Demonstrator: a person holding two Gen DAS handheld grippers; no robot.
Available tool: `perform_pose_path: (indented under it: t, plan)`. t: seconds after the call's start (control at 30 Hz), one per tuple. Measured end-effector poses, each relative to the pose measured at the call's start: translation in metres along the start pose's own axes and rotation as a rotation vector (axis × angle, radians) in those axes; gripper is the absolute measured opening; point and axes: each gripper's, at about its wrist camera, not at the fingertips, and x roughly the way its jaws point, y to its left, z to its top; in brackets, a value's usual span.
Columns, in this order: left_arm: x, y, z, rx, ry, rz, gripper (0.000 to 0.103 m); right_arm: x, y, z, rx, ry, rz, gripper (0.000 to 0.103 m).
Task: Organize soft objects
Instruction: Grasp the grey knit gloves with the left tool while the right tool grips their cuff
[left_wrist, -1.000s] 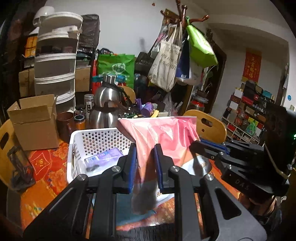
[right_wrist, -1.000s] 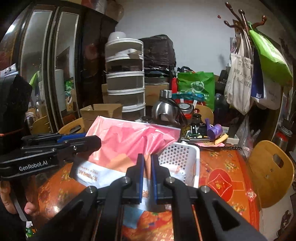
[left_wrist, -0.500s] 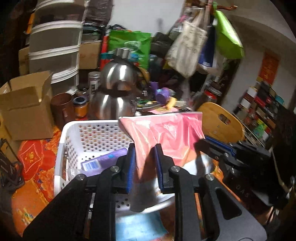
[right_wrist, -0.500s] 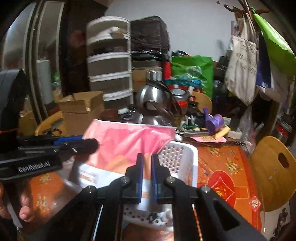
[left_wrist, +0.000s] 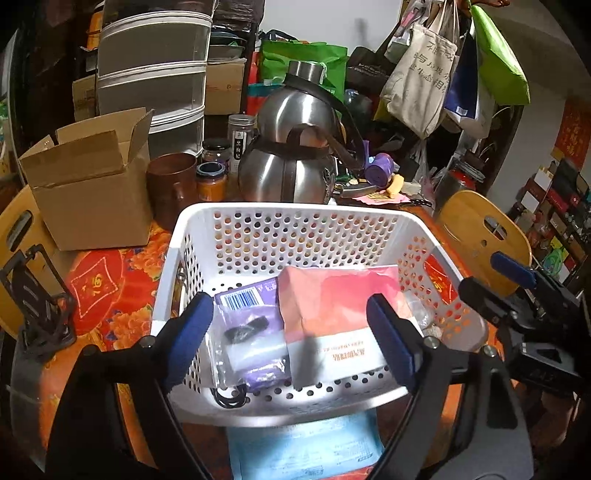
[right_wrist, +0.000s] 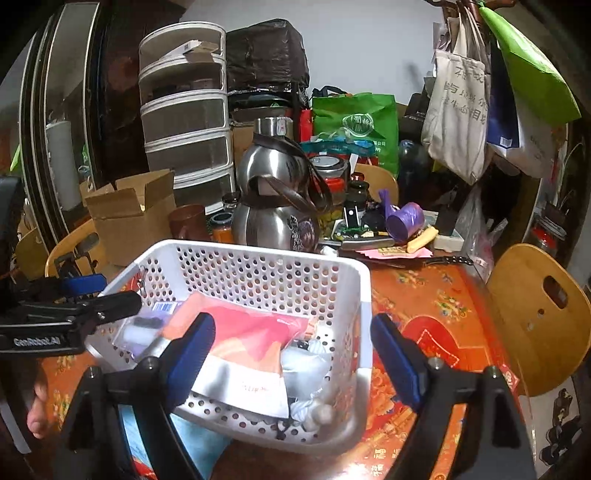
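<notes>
While spread wide and gripping nothing, left gripper (left_wrist: 290, 338) and right gripper (right_wrist: 291, 354) both poised over near rim of white perforated basket (left_wrist: 295, 221) at near edge of table with red-orange floral cloth (right_wrist: 436, 310). Behind basket toward far edge: stacked mesh drawer tower (left_wrist: 151, 74), steel kettle-flask (left_wrist: 291, 147), open cardboard box (left_wrist: 88, 177) at far left, brown cup (left_wrist: 171, 184) and small jars between box and kettle, purple roll (right_wrist: 404, 221) to far right. Wooden chair backs (right_wrist: 535, 317) just beside table on both sides. Inside basket: pink-and-white pouch (left_wrist: 332, 317) lying flat, released, right of centre, overlapping purple barcoded packet (left_wrist: 251, 317) on left; black bands (left_wrist: 229, 398) at near left corner; pale bundle (right_wrist: 310, 369) under pouch's right end. Blue sheet (left_wrist: 303, 446) on cloth, partly beneath basket's near edge.
</notes>
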Motion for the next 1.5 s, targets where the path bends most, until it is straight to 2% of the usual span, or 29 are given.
perform_pose_path:
  t: [0.27, 0.4, 0.53, 0.7, 0.87, 0.97, 1.03, 1.13, 1.23, 1.3, 1.5]
  plan:
    - [-0.017, 0.001, -0.019, 0.016, 0.000, 0.010, 0.083, -0.009, 0.005, -0.009, 0.010, 0.001, 0.029, 0.086]
    - [-0.030, 0.001, -0.030, 0.007, 0.020, 0.040, 0.083, -0.017, 0.009, -0.012, 0.016, 0.002, 0.025, 0.086]
    - [-0.051, 0.003, -0.050, 0.004, 0.034, 0.025, 0.083, -0.036, 0.011, -0.024, 0.043, 0.008, 0.040, 0.086]
    - [-0.082, 0.011, -0.093, 0.008, 0.043, 0.029, 0.084, -0.062, 0.015, -0.076, 0.068, 0.064, 0.063, 0.086]
    - [-0.102, 0.022, -0.163, -0.015, 0.084, 0.033, 0.084, -0.080, 0.027, -0.155, 0.069, 0.163, 0.113, 0.086]
    - [-0.103, 0.031, -0.199, -0.057, 0.112, 0.020, 0.084, -0.087, 0.032, -0.184, 0.073, 0.173, 0.137, 0.086]
    - [-0.102, 0.036, -0.221, -0.090, 0.126, 0.014, 0.084, -0.086, 0.036, -0.201, 0.069, 0.206, 0.153, 0.084]
    - [-0.097, 0.032, -0.240, -0.087, 0.144, 0.004, 0.084, -0.084, 0.041, -0.215, 0.058, 0.223, 0.147, 0.074]
    - [-0.083, 0.029, -0.241, -0.077, 0.156, 0.000, 0.084, -0.078, 0.044, -0.216, 0.054, 0.238, 0.165, 0.070]
    - [-0.076, 0.025, -0.240, -0.071, 0.167, -0.001, 0.084, -0.073, 0.046, -0.218, 0.049, 0.250, 0.168, 0.062]
    - [-0.060, 0.018, -0.242, -0.044, 0.173, -0.008, 0.079, -0.066, 0.050, -0.217, 0.036, 0.268, 0.176, 0.056]
